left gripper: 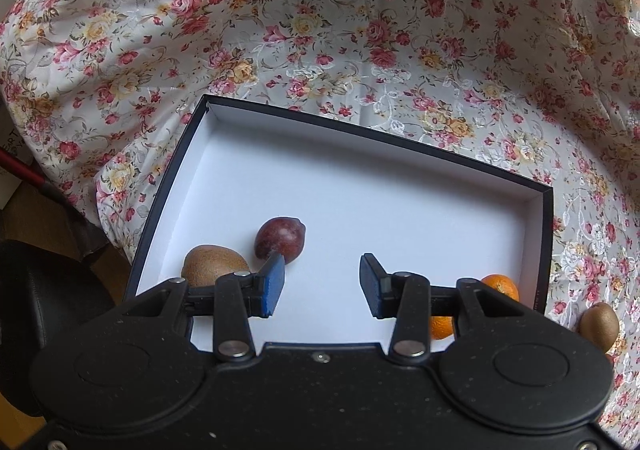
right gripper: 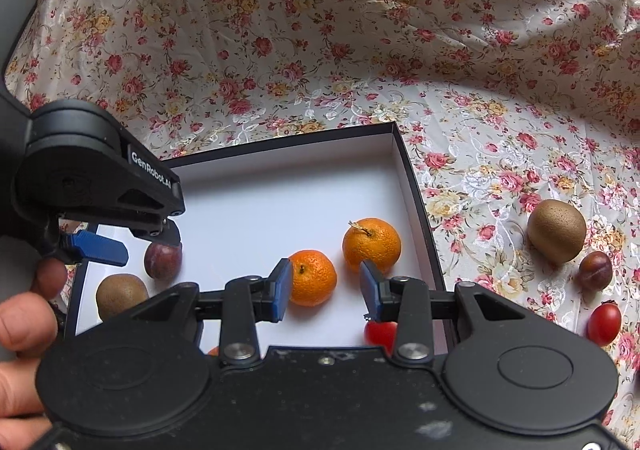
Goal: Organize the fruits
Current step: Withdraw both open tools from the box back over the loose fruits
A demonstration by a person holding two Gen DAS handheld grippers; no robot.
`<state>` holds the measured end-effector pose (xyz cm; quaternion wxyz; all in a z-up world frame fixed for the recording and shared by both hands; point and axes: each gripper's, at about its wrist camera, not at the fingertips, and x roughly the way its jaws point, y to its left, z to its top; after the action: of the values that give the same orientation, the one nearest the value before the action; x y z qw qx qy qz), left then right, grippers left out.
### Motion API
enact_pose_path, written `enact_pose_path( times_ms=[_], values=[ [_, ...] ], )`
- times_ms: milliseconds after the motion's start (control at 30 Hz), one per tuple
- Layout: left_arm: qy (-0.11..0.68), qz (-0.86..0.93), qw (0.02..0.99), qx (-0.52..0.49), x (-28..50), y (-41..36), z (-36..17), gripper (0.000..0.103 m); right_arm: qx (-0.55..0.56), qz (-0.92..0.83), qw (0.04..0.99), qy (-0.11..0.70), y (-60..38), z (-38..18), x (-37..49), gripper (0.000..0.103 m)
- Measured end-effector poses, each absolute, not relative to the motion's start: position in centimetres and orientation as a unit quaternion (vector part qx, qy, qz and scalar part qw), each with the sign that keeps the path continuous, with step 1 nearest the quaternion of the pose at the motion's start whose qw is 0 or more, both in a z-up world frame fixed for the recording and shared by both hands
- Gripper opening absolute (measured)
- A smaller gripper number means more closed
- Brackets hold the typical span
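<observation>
A shallow black box with a white floor [left gripper: 360,186] [right gripper: 280,186] lies on the floral cloth. In it are a kiwi [left gripper: 214,265] [right gripper: 120,294], a plum [left gripper: 280,240] [right gripper: 162,260], two mandarins [right gripper: 312,277] [right gripper: 372,244], one showing in the left wrist view [left gripper: 500,286], and a red tomato [right gripper: 378,332]. My left gripper [left gripper: 322,286] is open and empty over the box's left part, seen from the side in the right wrist view [right gripper: 100,246]. My right gripper [right gripper: 324,288] is open and empty above the mandarins.
On the cloth right of the box lie a kiwi [right gripper: 556,230] [left gripper: 598,324], a plum [right gripper: 596,270] and a red tomato [right gripper: 604,324]. The cloth rises in folds at the back. A dark chair [left gripper: 48,298] stands at the left.
</observation>
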<state>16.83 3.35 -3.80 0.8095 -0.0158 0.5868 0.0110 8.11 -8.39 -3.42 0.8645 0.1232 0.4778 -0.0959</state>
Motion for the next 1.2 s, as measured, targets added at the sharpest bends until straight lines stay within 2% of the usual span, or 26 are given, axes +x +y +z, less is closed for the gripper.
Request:
enact_pose_path(
  times_ms=[333,533,867,1200],
  values=[
    [0.578,-0.016,0.816,0.01,15.3,-1.4,-2.7,0.051,0.115,-0.171,0.871,0.446,-12.4,-2.0,6.4,0.039],
    [0.572,-0.033,0.819,0.025,14.1,-4.4,-2.4,0.051,0.146,-0.21,0.859,0.443,-16.4,-1.2,5.0,0.039],
    [0.554,-0.081,0.826,0.075,11.1,-10.3,-1.8,0.051,0.174,-0.243,0.832,0.468,-21.7,-1.0,1.8,0.039],
    [0.55,-0.138,0.815,0.12,7.8,-15.6,-2.2,0.051,0.164,-0.304,0.826,0.445,-26.3,-0.5,-2.0,0.035]
  ],
)
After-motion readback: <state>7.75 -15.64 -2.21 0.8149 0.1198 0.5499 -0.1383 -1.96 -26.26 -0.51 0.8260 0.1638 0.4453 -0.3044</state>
